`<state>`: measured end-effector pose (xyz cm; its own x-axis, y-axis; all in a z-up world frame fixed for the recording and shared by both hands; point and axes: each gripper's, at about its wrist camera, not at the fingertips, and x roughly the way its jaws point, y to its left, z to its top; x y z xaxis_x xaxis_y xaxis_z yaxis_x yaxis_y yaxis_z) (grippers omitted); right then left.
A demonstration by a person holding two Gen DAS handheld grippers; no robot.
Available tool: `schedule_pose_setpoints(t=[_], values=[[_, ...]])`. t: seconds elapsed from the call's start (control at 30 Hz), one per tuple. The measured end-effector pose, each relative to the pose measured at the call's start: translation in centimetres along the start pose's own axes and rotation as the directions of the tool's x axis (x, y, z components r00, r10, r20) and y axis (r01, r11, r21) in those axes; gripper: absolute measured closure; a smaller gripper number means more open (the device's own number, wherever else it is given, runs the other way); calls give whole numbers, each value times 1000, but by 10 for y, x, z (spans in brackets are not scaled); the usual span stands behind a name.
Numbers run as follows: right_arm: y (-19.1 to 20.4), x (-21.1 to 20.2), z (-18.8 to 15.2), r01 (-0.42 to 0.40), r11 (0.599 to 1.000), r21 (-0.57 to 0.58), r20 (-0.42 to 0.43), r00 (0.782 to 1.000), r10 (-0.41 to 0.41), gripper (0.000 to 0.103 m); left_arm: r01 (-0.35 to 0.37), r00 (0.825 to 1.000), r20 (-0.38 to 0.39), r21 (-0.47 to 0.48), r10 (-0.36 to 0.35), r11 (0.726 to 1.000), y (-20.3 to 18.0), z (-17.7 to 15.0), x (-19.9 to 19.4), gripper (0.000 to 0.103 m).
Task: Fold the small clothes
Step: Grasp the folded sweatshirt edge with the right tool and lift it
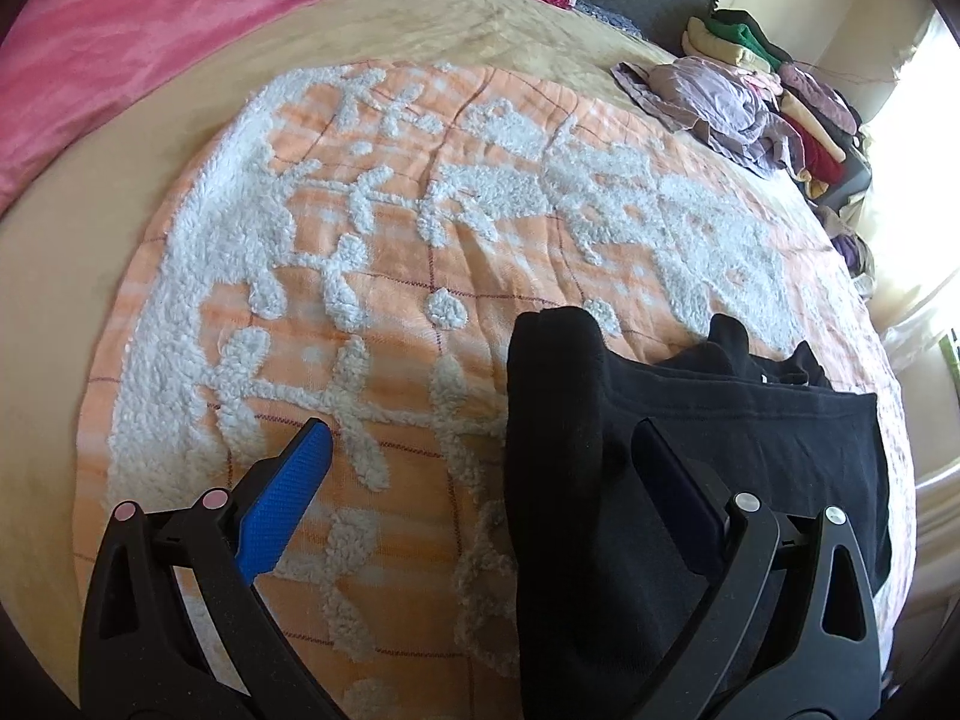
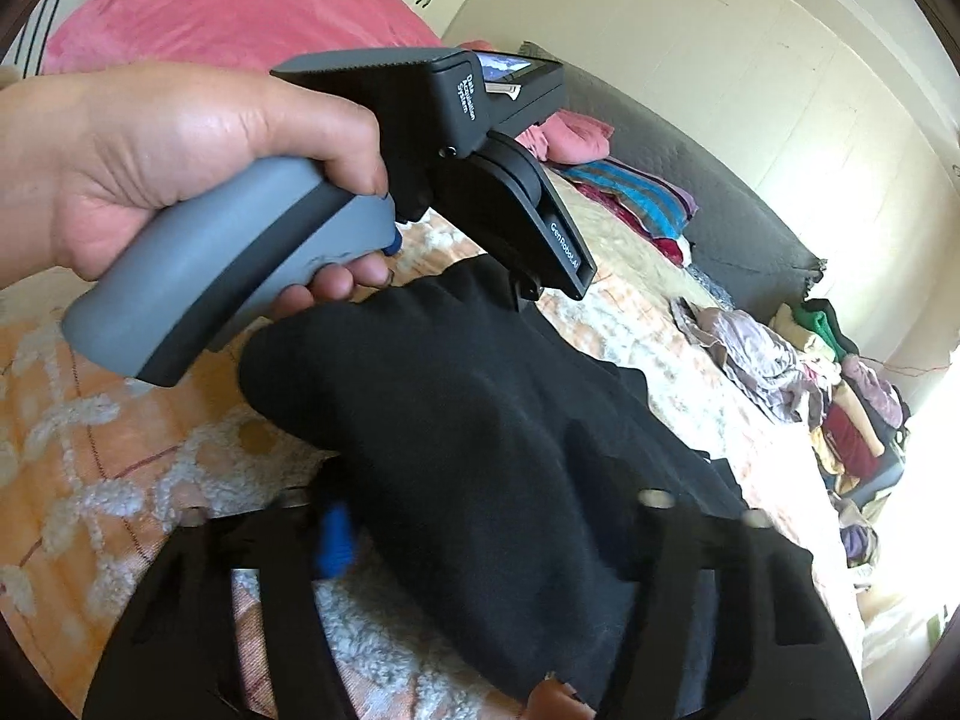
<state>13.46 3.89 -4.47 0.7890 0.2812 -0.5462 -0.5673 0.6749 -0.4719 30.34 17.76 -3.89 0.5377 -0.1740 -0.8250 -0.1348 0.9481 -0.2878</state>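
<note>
A black garment (image 1: 690,450) is lying on an orange and white tufted blanket (image 1: 372,228) spread over a tan bed cover (image 1: 90,192). The left gripper (image 1: 480,450) is hanging above the garment's left edge with its jaws spread wide, one blue pad (image 1: 282,504) over the blanket, the other finger over the black cloth, and nothing pinched between them. In the right wrist view a hand (image 2: 180,162) is holding that gripper's grey handle. The right gripper (image 2: 480,540) is blurred, with black cloth bunching between its fingers; whether it is gripping cannot be told. A pile of mixed clothes (image 1: 780,102) is sitting near the bed's far edge.
</note>
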Motion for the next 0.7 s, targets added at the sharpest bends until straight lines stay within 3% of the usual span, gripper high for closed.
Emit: schedule_pose_setpoints(t=[0.03, 0.13, 0.53, 0.7], values=[[-1, -1, 0, -3, 1000, 6, 5, 1000, 3, 71, 5, 1000, -2, -7, -5, 1000, 1, 0, 1, 10], [1, -8, 0, 20, 1000, 8, 30, 999, -20, 84, 12, 1000, -6, -20, -12, 1000, 4, 0, 1, 10], [-17, -35, -5, 69, 984, 163, 91, 992, -85, 91, 88, 996, 9, -50, -88, 995, -3, -4, -5, 10], [-18, -44, -8, 71, 978, 195, 102, 991, -92, 92, 169, 986, 2, -63, -169, 984, -13, -6, -8, 31]])
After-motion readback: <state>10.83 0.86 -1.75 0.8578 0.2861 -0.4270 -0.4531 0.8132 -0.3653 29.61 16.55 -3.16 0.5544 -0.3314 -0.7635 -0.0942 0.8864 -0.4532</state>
